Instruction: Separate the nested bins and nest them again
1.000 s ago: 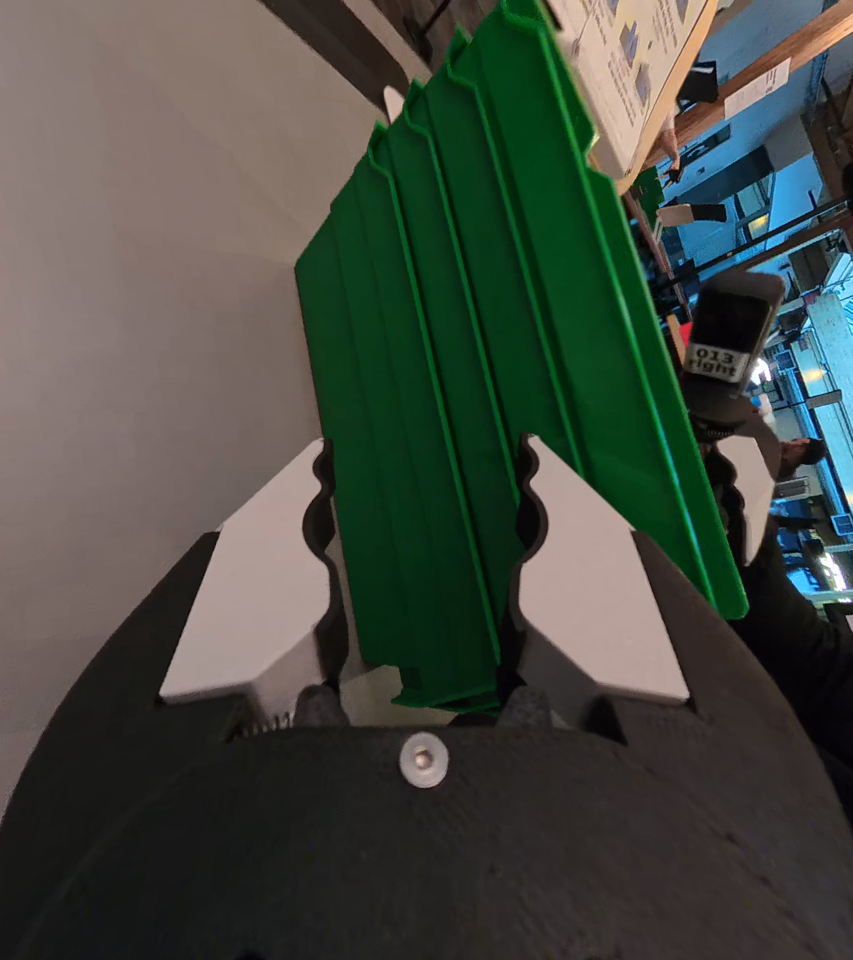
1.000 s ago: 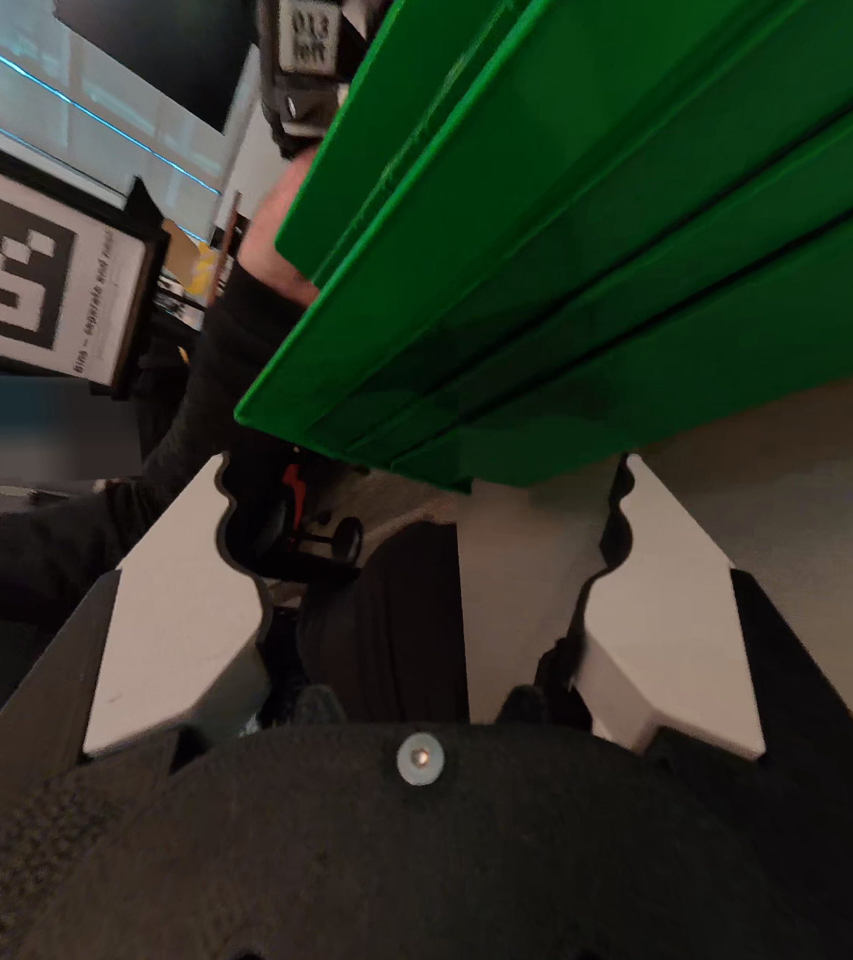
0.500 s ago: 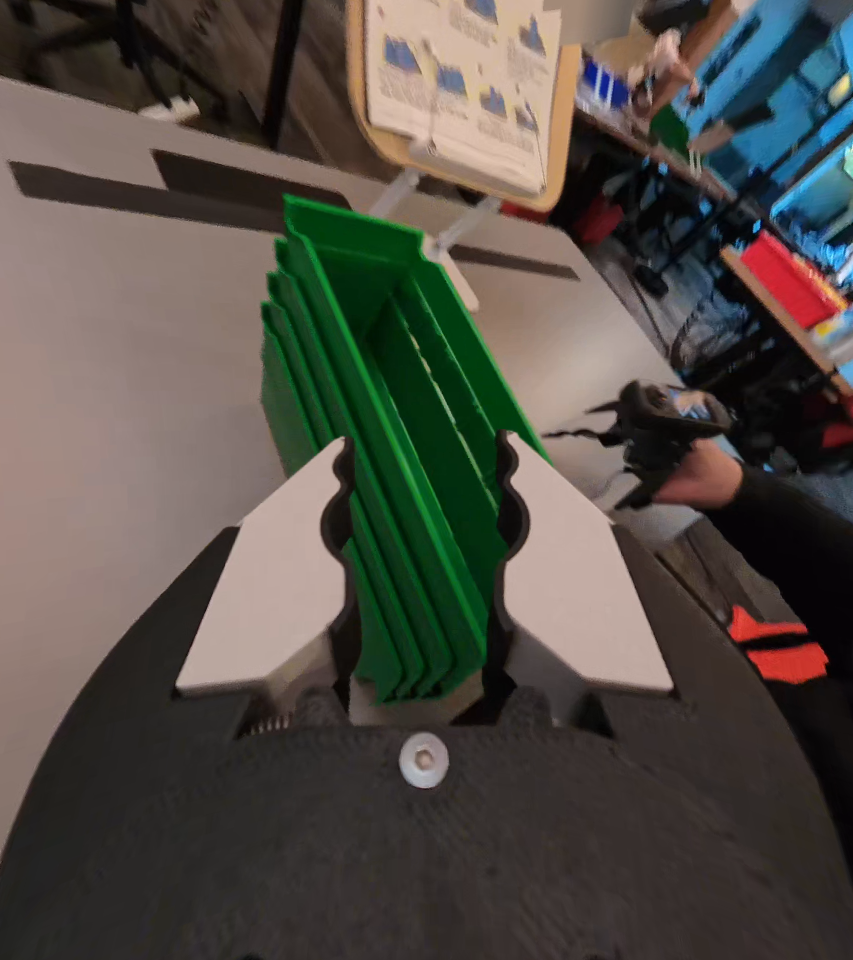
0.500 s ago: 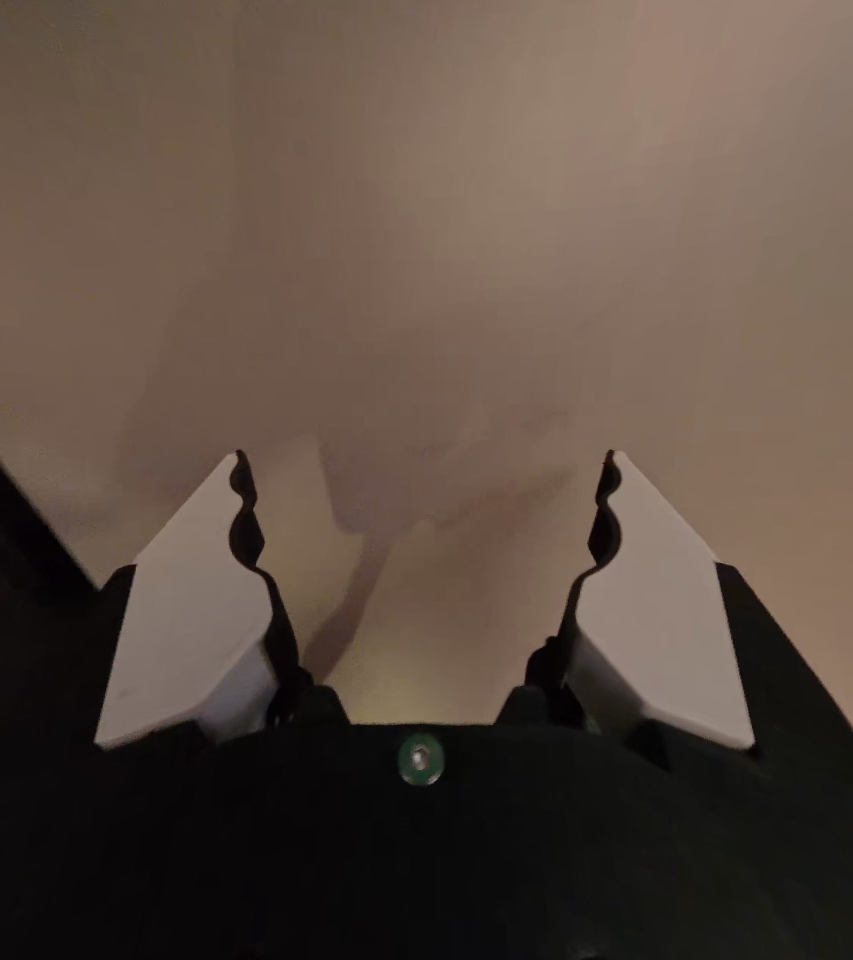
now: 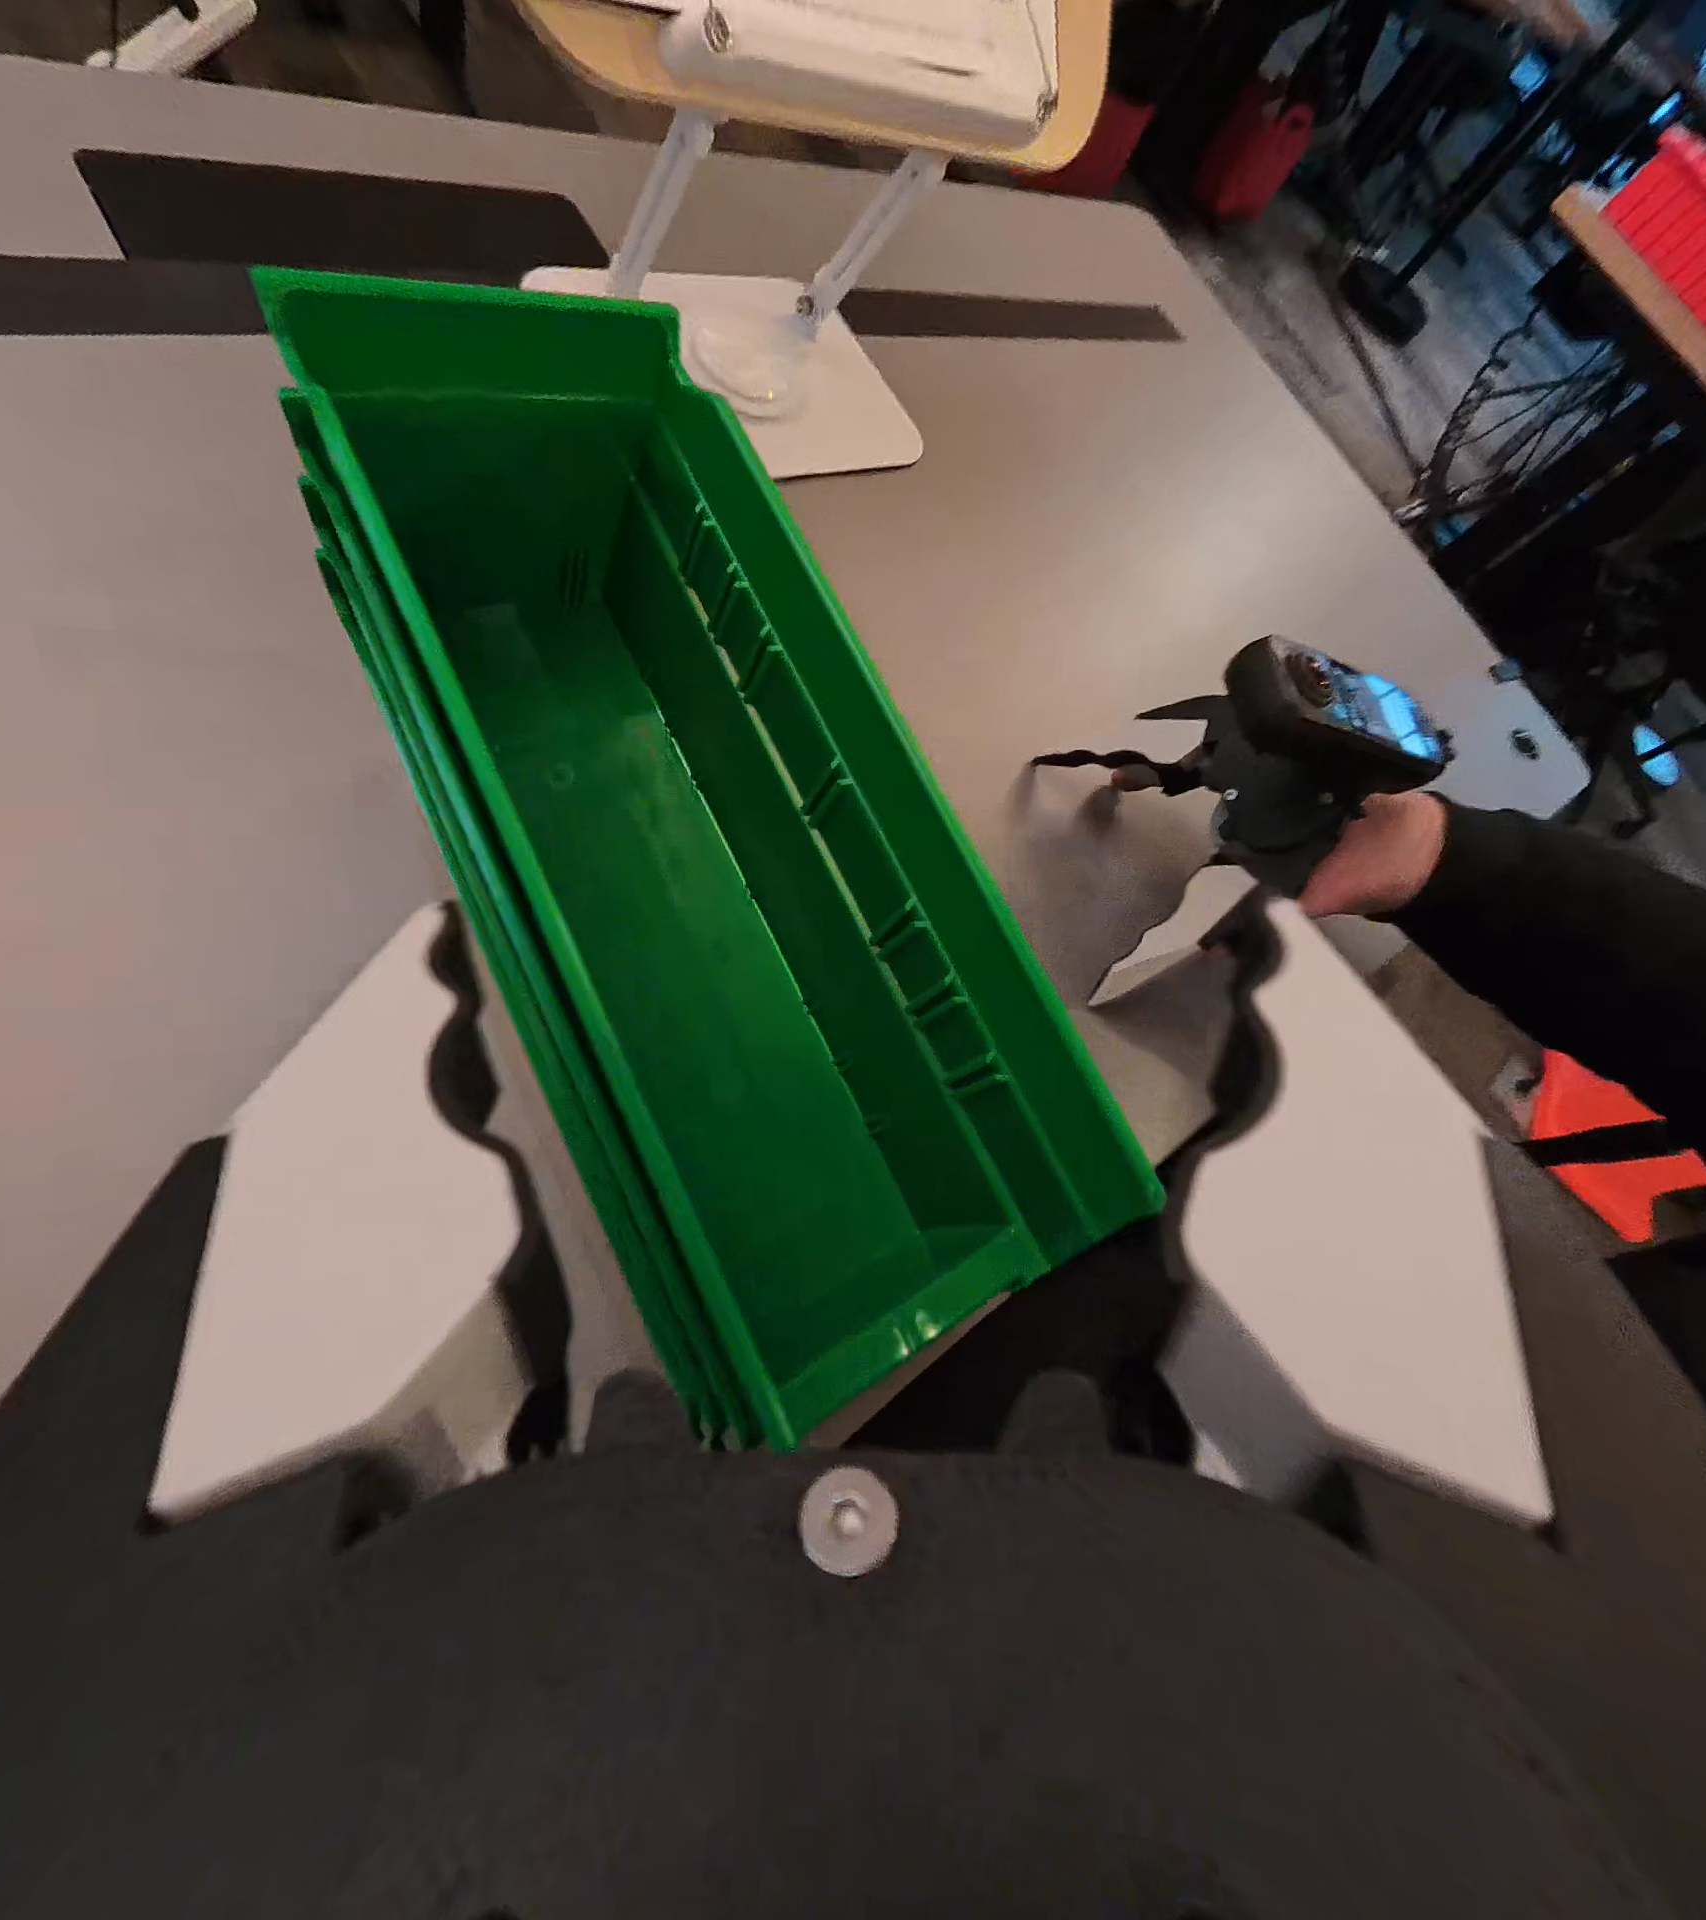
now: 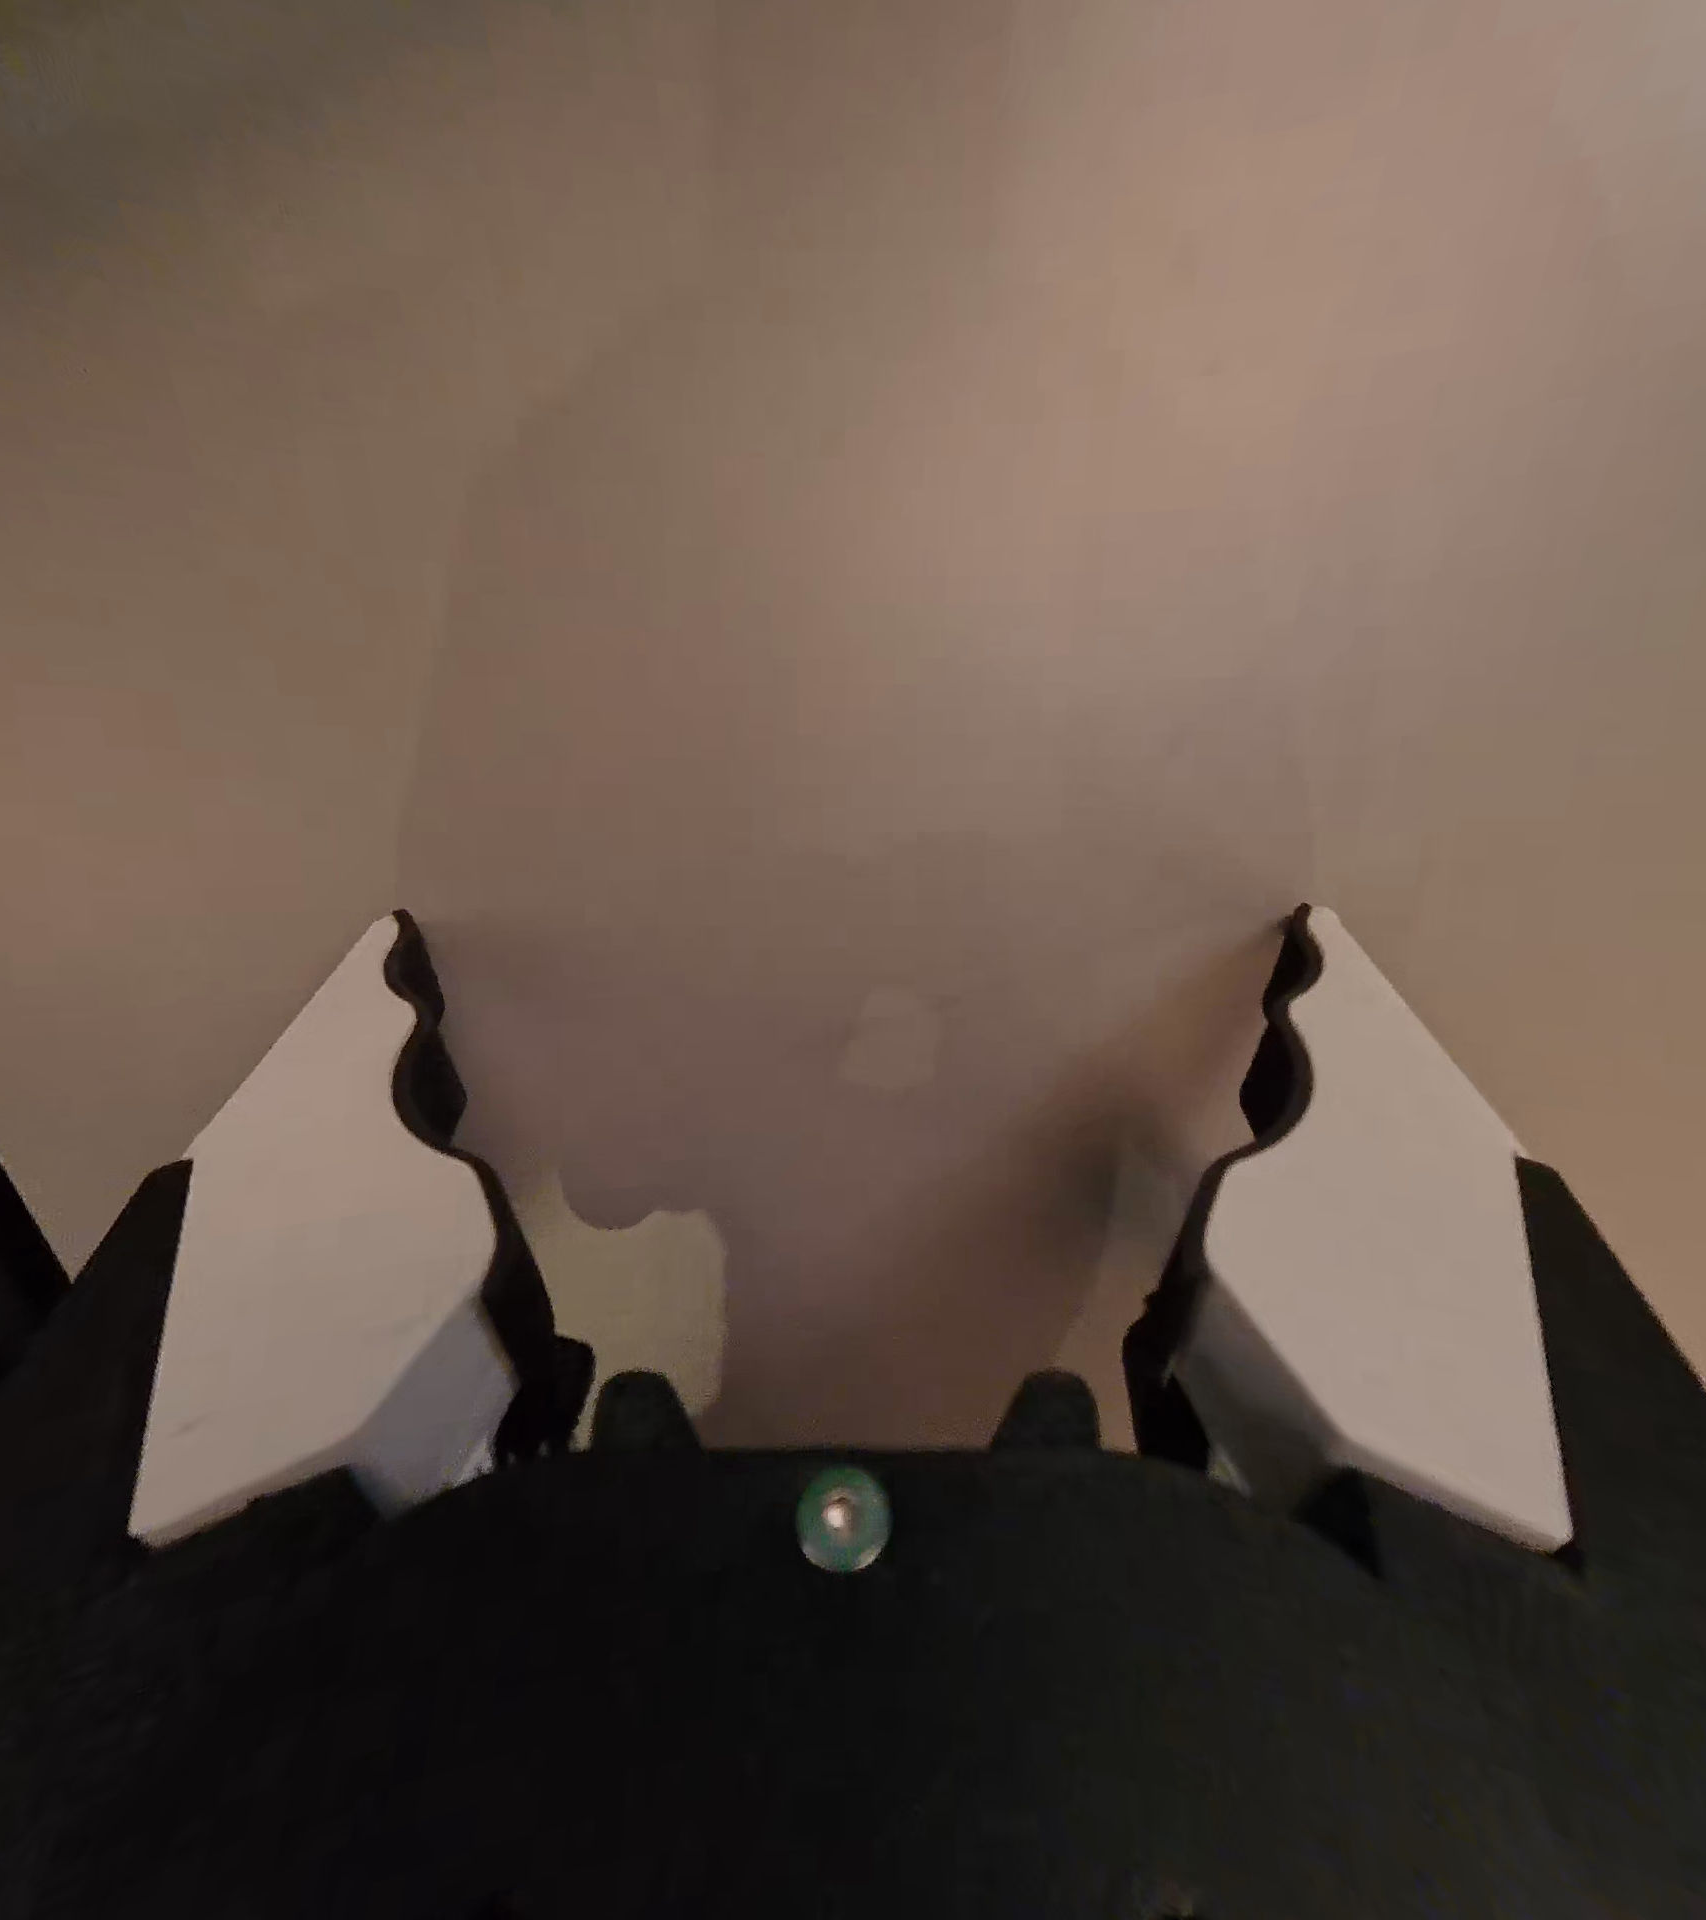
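A: What's different with the green bins (image 5: 683, 852)?

B: A second ago the stack was tipped on its side, ribbed walls facing the left wrist camera. Now its open top faces up, running from frame centre to upper left.

A: The left gripper (image 5: 849, 935)?

B: Fingers were clamped on the stack's near end; now spread wide.

A: The right gripper (image 6: 849, 920)?

B: It has left the bins, over bare table (image 6: 828, 416).

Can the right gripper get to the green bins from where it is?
Probably yes: the right gripper is open and empty, with only bare table between it and the green bins.
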